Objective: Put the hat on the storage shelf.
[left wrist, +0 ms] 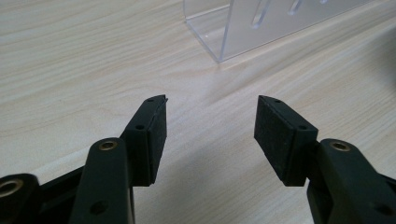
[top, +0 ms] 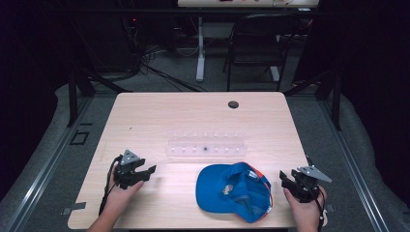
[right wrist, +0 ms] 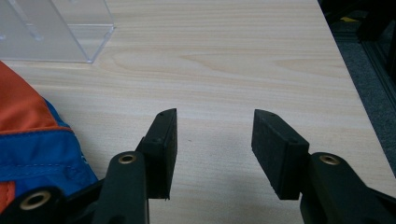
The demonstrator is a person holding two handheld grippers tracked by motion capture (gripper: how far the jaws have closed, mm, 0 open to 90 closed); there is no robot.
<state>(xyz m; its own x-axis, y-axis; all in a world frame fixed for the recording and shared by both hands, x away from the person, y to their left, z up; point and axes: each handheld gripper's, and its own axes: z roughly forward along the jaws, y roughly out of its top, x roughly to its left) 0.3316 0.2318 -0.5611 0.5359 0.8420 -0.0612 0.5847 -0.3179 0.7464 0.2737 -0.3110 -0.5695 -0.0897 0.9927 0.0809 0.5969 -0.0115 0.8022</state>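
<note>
A blue cap [top: 233,191] with orange trim lies on the wooden table [top: 159,116] near the front edge; its blue and orange cloth [right wrist: 28,140] shows at the left of the right gripper view. A clear acrylic rack [top: 207,146] stands mid-table, with its corner [left wrist: 243,28] ahead of the left jaws and its end [right wrist: 56,32] up left of the right jaws. My left gripper [top: 145,172] rests at the front left, open and empty [left wrist: 211,126]. My right gripper [top: 286,180] sits just right of the cap, open with bare wood between its jaws [right wrist: 215,140].
A round cable hole [top: 233,104] sits near the table's far edge. A black chair [top: 256,43] and a white desk leg [top: 200,48] stand beyond it. The table's right edge [right wrist: 355,93] runs close to the right gripper, with grey floor past it.
</note>
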